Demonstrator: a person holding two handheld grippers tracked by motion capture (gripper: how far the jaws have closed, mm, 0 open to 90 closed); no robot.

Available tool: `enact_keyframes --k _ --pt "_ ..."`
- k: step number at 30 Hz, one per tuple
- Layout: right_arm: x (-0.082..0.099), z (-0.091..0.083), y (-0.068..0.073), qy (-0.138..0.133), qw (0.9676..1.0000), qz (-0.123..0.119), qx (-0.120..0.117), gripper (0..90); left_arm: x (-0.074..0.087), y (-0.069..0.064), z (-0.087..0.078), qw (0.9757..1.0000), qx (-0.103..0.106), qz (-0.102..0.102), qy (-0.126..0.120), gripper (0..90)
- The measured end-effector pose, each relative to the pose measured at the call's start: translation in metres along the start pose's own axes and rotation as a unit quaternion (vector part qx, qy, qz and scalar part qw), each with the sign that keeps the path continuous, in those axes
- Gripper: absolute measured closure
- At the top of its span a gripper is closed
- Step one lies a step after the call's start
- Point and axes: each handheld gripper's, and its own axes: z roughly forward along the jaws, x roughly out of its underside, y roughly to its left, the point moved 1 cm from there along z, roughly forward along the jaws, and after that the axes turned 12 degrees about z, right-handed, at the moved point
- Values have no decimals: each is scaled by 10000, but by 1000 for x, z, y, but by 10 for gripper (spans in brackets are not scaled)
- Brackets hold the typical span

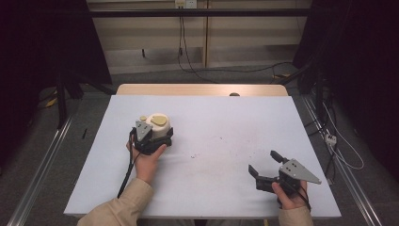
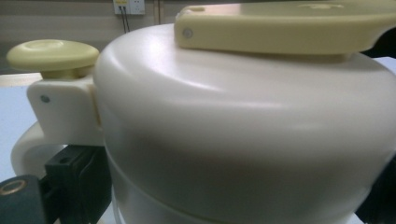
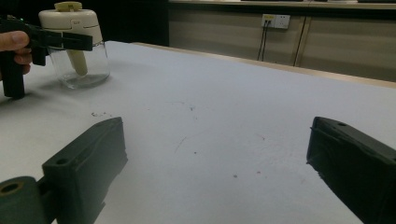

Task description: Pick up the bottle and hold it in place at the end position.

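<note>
- High view: a cream-lidded jar (image 1: 158,123) stands upright on the white worktop (image 1: 211,141), in its left half, roughly midway between the far and near edges.
- The left gripper (image 1: 153,137) comes at the jar from the near side; its black jaws sit on either side of the jar's upper part, closed onto it. The person's left hand (image 1: 147,157) holds the gripper body just behind, cable trailing toward the near edge.
- Left gripper view: the jar's cream lid (image 2: 243,130) sits right against the camera, between the jaws. One jaw shows at lower left, pressed beside the lid's hinge bracket (image 2: 63,109); the other is a dark edge at lower right. A pale yellow round knob (image 2: 52,55) sits on the bracket, and a pale yellow flat lever (image 2: 280,25) lies across the lid top.
- Right gripper view: jar seen far off at upper left; clear glass body (image 3: 81,63) under the cream lid, a cream piece hanging inside the glass. The left gripper's jaws clamp at the lid's lower band, above the glass.
- Right gripper (image 1: 266,165): near the worktop's near right corner, held by the right hand (image 1: 291,193), well apart from the jar. Jaws spread wide, nothing between them but bare worktop; in its own view they stand at the two lower corners.
- Small dark specks lie scattered on the worktop between the two grippers.
</note>
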Motion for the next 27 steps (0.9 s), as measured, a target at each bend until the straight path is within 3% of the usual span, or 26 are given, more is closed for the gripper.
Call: enact_keyframes --k 5,27 --pt "0 0 0 -6 10000 14 -6 40 -2 -1 0 9999 130 -85 -48 55" --pt "-1 0 0 -17 10000 -12 -37 41 -18 -18 1 9985 524 -23 -177 57"
